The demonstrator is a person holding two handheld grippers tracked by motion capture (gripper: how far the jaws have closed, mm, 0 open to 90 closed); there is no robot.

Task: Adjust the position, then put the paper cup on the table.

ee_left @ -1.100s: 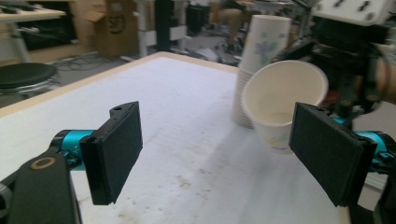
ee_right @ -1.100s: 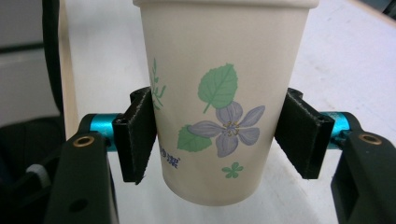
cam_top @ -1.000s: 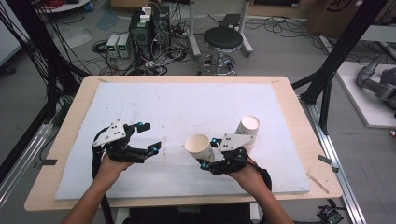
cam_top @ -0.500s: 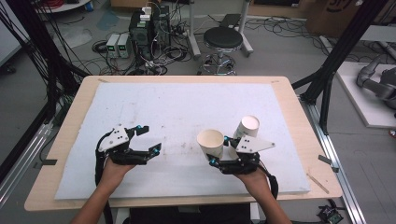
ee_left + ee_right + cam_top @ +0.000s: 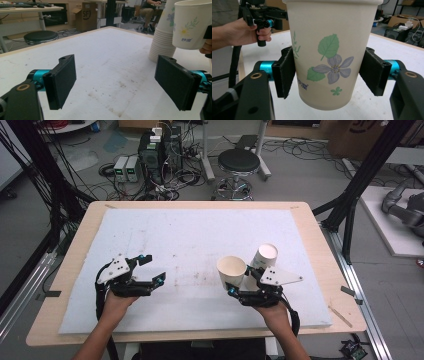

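Paper cup (image 5: 329, 52), white with a printed leaf-and-flower motif, mouth up, clamped between the two fingers (image 5: 284, 72) of the right gripper (image 5: 239, 289). In the right gripper view both black pads press the cup's wall, one on each side, with the base hanging free of the tabletop (image 5: 200, 235). In the high view the cup (image 5: 231, 270) sits just beside the stack of paper cups (image 5: 264, 257), on the stack's near-left side and clear of its rim.

Stack of paper cups: same print, nested, standing upright on the tabletop; in the left gripper view it (image 5: 163, 37) rises just behind the held cup (image 5: 191, 25).

Left gripper (image 5: 149, 269): well apart from the stack, toward the tabletop's left side, fingers (image 5: 62, 81) spread wide with nothing between them, only bare white surface beyond.

Step in hand, by judgement: one cup has been separated from the stack and is being carried away from it, held by the right hand alone.

Next move, by judgement: carry the cup to a free spot on the tabletop away from the stack, keep it upright, lower it until the base rests flat, then release. Firm but light pressure is advisable, since thin paper walls would likely dent.

Beyond the tabletop: black stool (image 5: 239, 161), floor cables.
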